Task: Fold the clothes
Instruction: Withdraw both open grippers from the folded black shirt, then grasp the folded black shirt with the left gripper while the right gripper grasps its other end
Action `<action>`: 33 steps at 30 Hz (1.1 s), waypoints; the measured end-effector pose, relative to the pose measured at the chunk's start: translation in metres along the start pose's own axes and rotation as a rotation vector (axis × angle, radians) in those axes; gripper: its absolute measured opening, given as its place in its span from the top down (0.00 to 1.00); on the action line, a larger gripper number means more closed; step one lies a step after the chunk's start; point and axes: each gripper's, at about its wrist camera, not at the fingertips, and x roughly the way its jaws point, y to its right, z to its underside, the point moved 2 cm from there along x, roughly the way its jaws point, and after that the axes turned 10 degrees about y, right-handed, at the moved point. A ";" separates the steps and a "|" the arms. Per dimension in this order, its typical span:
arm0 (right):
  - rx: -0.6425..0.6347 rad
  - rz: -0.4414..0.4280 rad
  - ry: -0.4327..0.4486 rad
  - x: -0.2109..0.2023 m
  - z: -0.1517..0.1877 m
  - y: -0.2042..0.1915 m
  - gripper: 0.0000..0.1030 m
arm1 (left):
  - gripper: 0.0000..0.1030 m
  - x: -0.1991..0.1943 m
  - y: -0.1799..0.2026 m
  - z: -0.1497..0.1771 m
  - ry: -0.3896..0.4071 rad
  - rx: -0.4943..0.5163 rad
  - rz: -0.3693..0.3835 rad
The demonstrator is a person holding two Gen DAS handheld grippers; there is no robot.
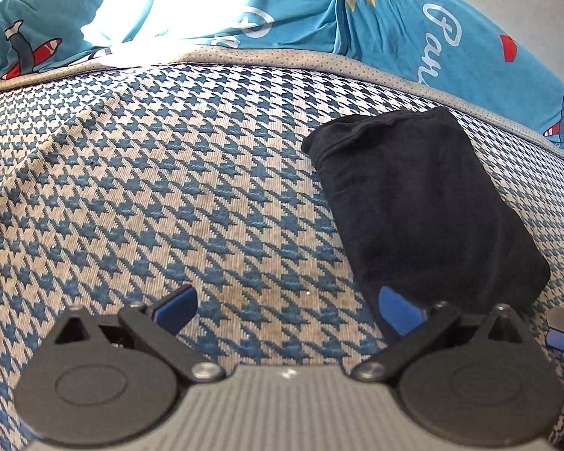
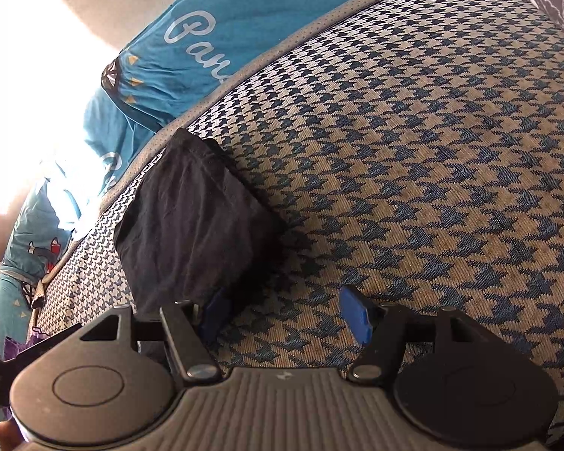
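Folded black garment (image 1: 421,203) lying flat on the houndstooth bed cover (image 1: 169,188), near its grey border, my left gripper (image 1: 289,310) spread and empty, my right gripper (image 2: 285,314) spread, holding nothing, teal pillows (image 1: 413,18) beyond.

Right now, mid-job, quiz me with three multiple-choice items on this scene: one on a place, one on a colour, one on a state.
1. Where does the folded garment lie?
A. on the houndstooth cover
B. on the turquoise printed bedding
C. held up in the air

2. What colour is the folded garment?
A. white
B. red
C. black

3. How do the right tongs stand?
A. shut on the garment
B. open, with nothing between the pads
C. shut on nothing

Answers:
1 A: both wrist views show it resting on the blue-and-beige houndstooth, near the grey border.
2 C: it reads black in both views.
3 B: the blue pads stand apart over bare cover, the garment off to one side.
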 end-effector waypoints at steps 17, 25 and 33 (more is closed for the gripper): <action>0.012 -0.027 -0.014 0.007 -0.005 0.000 0.38 | 0.00 0.020 0.001 -0.013 -0.010 -0.007 0.057; 0.028 -0.043 -0.018 0.014 -0.009 -0.001 0.38 | 0.00 0.034 0.001 -0.024 -0.007 -0.003 0.091; 0.032 -0.053 -0.010 0.022 -0.014 -0.006 0.33 | 0.00 0.046 -0.004 -0.035 -0.001 -0.029 0.141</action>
